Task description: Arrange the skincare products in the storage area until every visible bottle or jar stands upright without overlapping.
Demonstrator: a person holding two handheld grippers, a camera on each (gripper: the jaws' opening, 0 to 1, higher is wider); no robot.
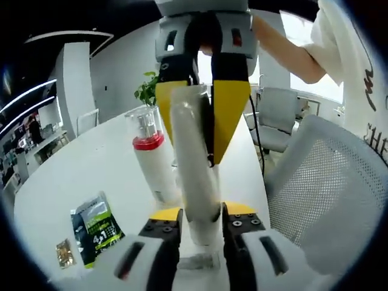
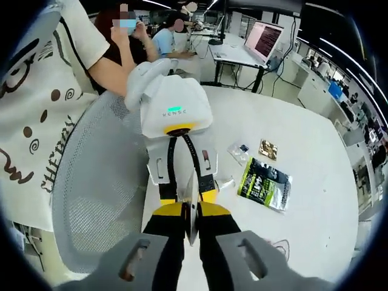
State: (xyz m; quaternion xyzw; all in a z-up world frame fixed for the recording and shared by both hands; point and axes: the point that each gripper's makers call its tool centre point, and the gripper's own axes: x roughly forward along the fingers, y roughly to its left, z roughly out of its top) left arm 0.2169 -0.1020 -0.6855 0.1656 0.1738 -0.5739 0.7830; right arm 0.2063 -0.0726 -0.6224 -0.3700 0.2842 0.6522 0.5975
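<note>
A slim white tube [image 1: 193, 170] stands on end over the white table [image 1: 85, 163], held from both ends. My left gripper [image 1: 203, 212] is shut on its lower part, yellow pads either side. My right gripper [image 1: 200, 118] comes down from above, its yellow fingers [image 1: 230, 115] shut on the upper part. In the right gripper view the tube [image 2: 193, 225] shows edge-on as a thin white strip between my right gripper [image 2: 191, 211] and the facing left gripper [image 2: 187, 197]. A white bottle [image 1: 151, 160] with a red band and clear cap stands upright just left of the tube.
A green-black sachet [image 1: 97, 227] [image 2: 265, 183], a small gold packet [image 1: 63, 253] [image 2: 267, 149] and a clear packet [image 2: 239, 151] lie flat on the table. A white mesh chair [image 1: 327, 188] [image 2: 97, 188] is at the table's edge. A person in a white shirt [image 2: 30, 121] stands beside it.
</note>
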